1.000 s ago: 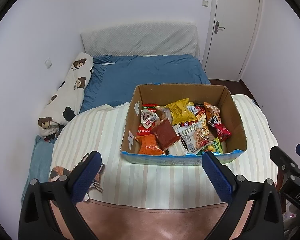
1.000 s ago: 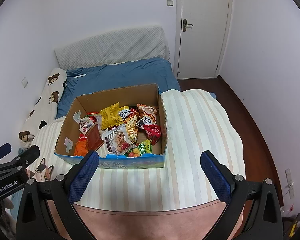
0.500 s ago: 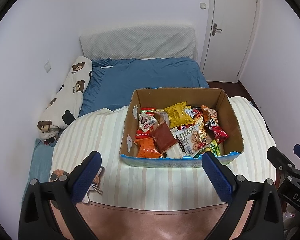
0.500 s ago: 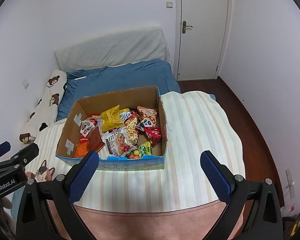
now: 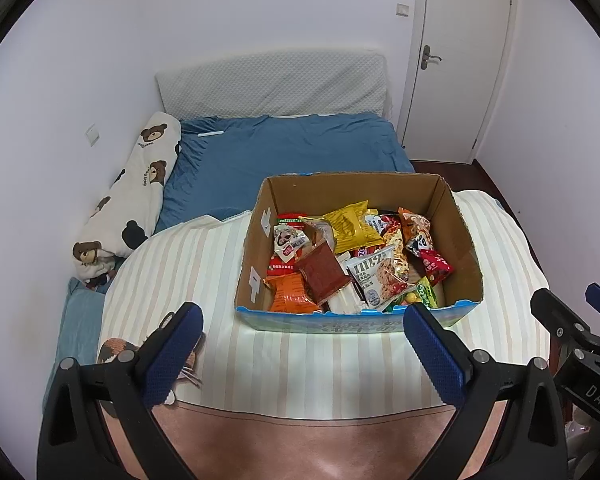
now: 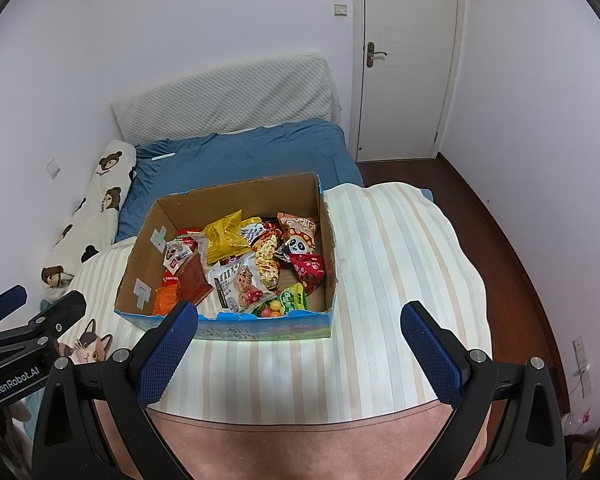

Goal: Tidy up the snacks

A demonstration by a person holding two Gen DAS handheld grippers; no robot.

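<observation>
You see an open cardboard box (image 5: 256, 248) upright on striped cloth; snack packets (image 5: 352, 256) jumbled inside, perhaps overlapping.

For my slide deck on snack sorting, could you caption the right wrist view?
Open right gripper facing a cardboard box of mixed snack packets on a striped cloth.

One cardboard box (image 5: 460, 240), roughly a dozen snack packets (image 5: 364, 264) piled in it, hard to count exactly since they overlap. Two tools up front, the left tool (image 5: 298, 354) and the right tool (image 6: 298, 354). One bear-print pillow (image 5: 136, 196), one door (image 6: 408, 56).
</observation>
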